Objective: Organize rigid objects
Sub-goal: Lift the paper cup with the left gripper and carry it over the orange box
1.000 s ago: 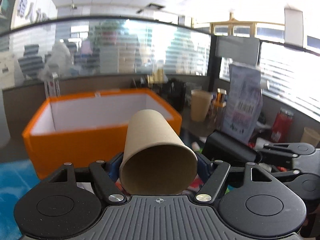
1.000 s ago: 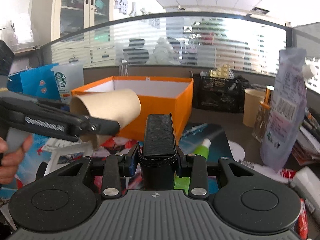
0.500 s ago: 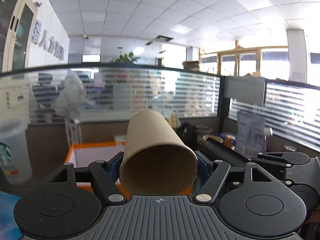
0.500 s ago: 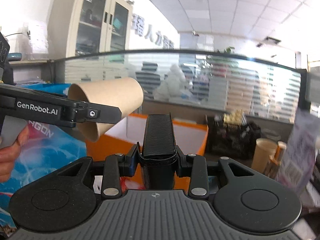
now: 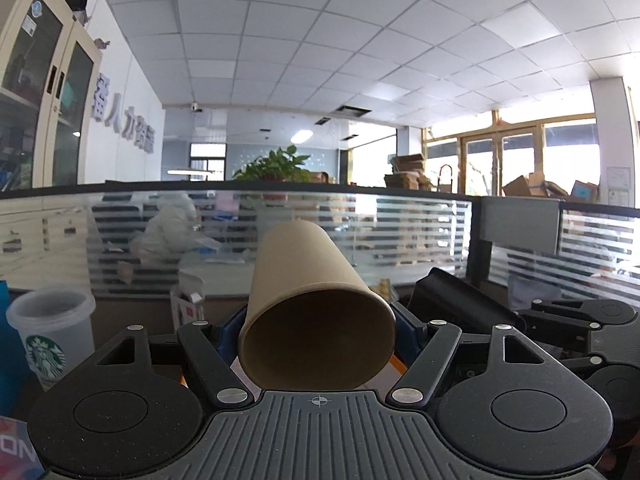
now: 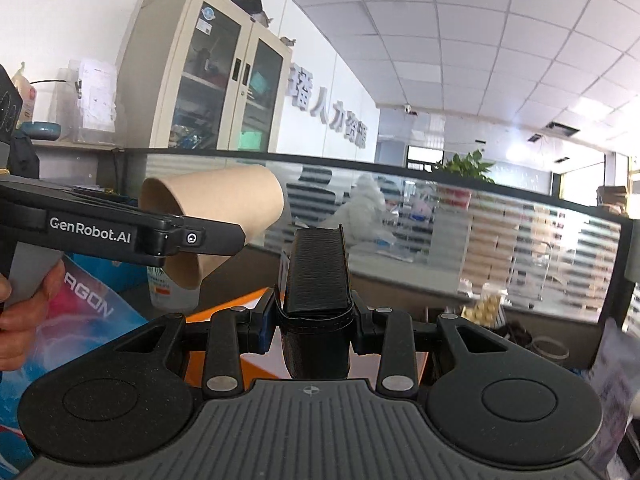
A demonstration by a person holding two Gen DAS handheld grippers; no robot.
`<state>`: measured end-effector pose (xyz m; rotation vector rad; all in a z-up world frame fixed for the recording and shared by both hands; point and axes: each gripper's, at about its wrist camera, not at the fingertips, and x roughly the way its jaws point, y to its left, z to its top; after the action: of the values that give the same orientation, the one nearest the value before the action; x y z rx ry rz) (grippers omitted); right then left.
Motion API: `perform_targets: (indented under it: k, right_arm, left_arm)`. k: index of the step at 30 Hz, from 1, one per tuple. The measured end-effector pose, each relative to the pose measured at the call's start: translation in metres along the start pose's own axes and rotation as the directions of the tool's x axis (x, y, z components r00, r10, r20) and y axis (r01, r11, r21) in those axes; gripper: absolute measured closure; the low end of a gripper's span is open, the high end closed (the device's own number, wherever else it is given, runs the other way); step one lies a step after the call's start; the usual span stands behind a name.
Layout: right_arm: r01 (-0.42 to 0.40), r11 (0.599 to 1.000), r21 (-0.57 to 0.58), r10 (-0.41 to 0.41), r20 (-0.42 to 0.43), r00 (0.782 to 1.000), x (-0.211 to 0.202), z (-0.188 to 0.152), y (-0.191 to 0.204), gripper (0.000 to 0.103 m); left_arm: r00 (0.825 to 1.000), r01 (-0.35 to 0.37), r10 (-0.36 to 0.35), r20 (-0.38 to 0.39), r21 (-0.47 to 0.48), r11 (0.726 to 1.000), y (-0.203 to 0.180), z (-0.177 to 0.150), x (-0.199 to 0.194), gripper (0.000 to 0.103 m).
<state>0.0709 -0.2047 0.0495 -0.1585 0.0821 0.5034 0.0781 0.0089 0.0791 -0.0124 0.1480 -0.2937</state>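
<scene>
A brown paper cup lies on its side between the blue pads of my left gripper, its open mouth facing the camera; the gripper is shut on it. In the right wrist view that cup hangs at the left, with a hand on the left gripper's handle. My right gripper is shut on a black leather-look case that points forward, nearly level. A strip of the orange box shows low, below both grippers. The case also shows to the right of the cup.
A clear Starbucks tumbler stands at the left by a blue bag. A striped glass partition runs across behind the desk. A black mesh organizer and a snack bag sit at the right.
Both grippers have risen and tipped upward, side by side, each with its load. The orange box has sunk out of the left view and to a strip in the right view.
</scene>
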Motion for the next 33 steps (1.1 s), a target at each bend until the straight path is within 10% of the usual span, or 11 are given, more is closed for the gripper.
perform_targets:
  k: [33]
  right_arm:
    - [0.030, 0.999, 0.031, -0.028, -0.074, 0.997, 0.104, 0.031, -0.031, 0.071]
  left_arm:
    - [0.989, -0.090, 0.087, -0.118, -0.018, 0.996, 0.044, -0.004, 0.089, 0.028]
